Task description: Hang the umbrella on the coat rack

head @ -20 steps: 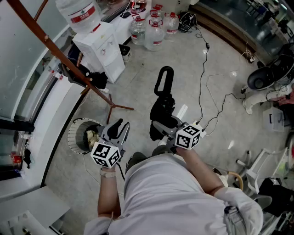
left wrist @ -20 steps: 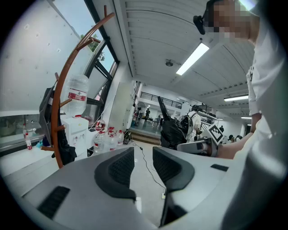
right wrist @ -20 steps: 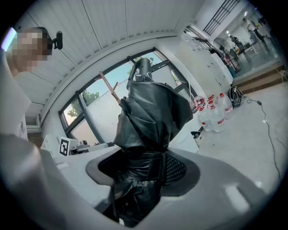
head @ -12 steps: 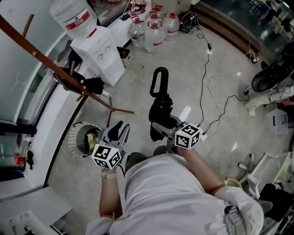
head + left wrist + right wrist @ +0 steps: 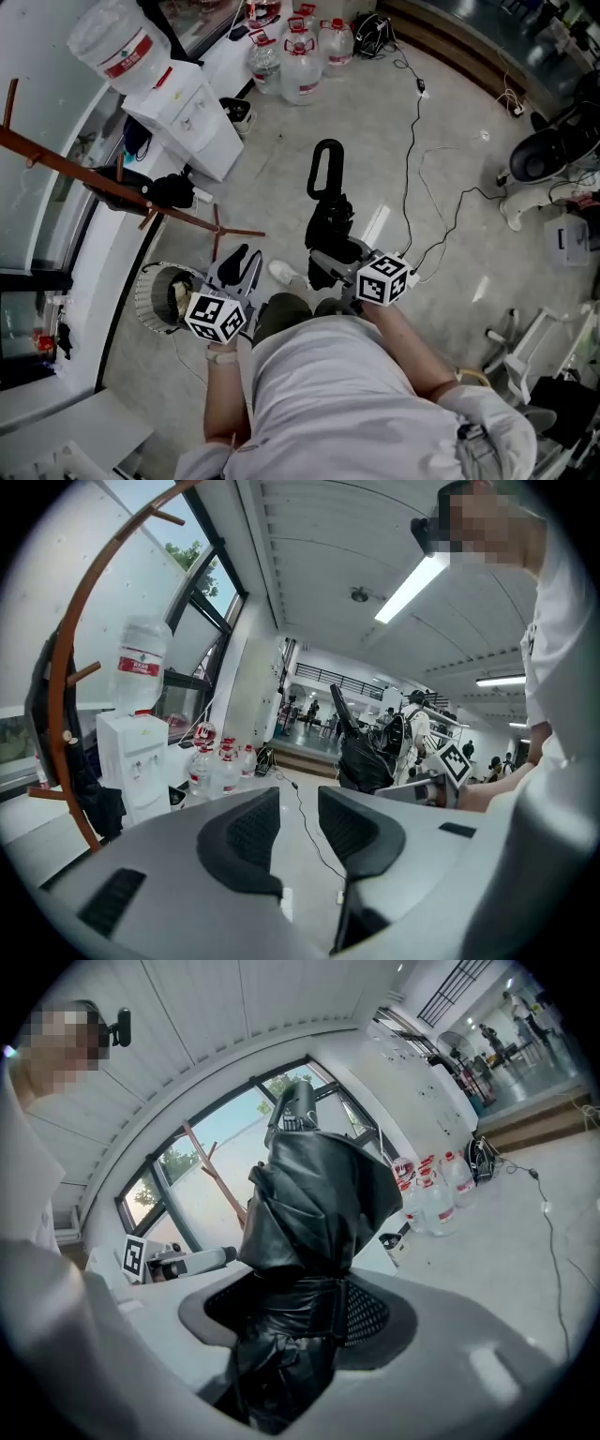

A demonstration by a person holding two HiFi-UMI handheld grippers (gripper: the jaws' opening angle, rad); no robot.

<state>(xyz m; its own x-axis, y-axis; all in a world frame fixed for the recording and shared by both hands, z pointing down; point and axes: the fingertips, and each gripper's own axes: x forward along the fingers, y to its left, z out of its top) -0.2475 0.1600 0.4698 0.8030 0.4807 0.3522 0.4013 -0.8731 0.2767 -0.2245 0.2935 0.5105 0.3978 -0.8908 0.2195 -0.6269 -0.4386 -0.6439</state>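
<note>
A folded black umbrella (image 5: 330, 234) stands upright in my right gripper (image 5: 330, 264), its loop handle (image 5: 325, 169) at the top. In the right gripper view the jaws are shut on the bunched umbrella (image 5: 309, 1213) fabric. My left gripper (image 5: 240, 269) hangs beside it to the left, open, with nothing between its fingers (image 5: 248, 832). The brown wooden coat rack (image 5: 94, 173) leans across the left of the head view, its feet (image 5: 220, 230) on the floor just beyond the left gripper. The same coat rack (image 5: 66, 667) curves up the left edge of the left gripper view.
A dark garment (image 5: 169, 192) hangs on the rack. A white water dispenser (image 5: 183, 103) with a bottle (image 5: 117, 47) stands behind it, water jugs (image 5: 300, 56) farther back. A round wire bin (image 5: 164, 291) sits left of my left gripper. Cables (image 5: 412, 169) trail over the floor at right.
The rack and dispenser have slid toward the upper left of the head view and the rack's pole lies flatter. A shoe has appeared between the grippers. Both grippers keep their hold and spacing.
</note>
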